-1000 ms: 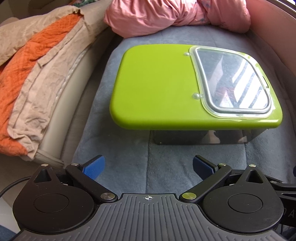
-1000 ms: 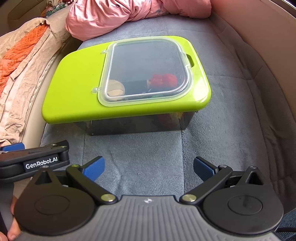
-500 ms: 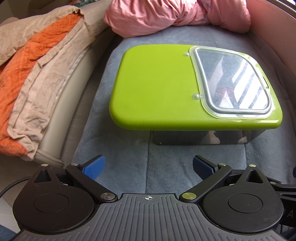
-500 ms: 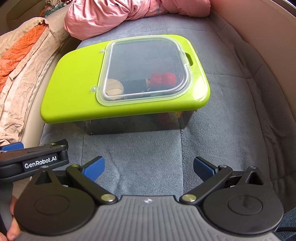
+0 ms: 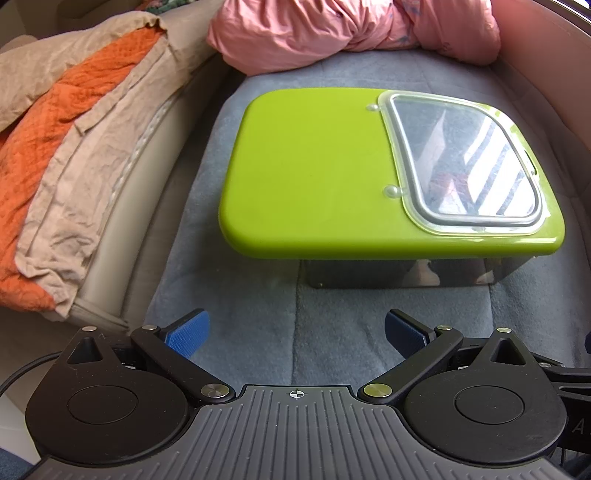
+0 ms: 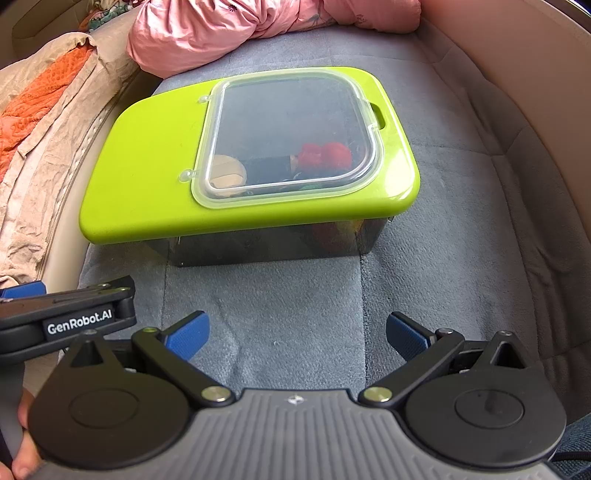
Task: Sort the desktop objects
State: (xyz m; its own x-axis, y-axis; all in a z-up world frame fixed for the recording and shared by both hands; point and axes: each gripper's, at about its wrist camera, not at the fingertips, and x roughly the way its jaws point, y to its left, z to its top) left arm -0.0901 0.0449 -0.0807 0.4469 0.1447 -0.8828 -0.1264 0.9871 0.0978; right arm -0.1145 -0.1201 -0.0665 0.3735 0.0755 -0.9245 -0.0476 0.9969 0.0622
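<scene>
In the left wrist view, the left gripper point(image 5: 296, 330) is seen with its two blue pads spread wide apart, and nothing is held between them. It is kept above the grey cushion point(image 5: 258, 295), and no object is touched by it. The storage box point(image 5: 388, 266) is placed ahead of it on the cushion, a little to the right, and is closed by a green lid point(image 5: 306, 173) with a clear window point(image 5: 469, 166) shut at its right end. Free cushion is found between the pads and the front edge of the box. On the left, the room is limited by a beige and orange cloth point(image 5: 62, 147); behind the box, a pink bundle point(image 5: 332, 33) is laid.

In the right wrist view, the right gripper point(image 6: 297, 332) is also opened wide and is empty. The box is seen ahead and slightly left, and a red object point(image 6: 325, 155) and a pale round object point(image 6: 227, 173) are visible through the window. The left gripper is seen at the left edge, near the front left corner of the box but apart from it. A broad strip of open cushion is left on the right of the box, up to the raised beige wall point(image 6: 517, 85).
</scene>
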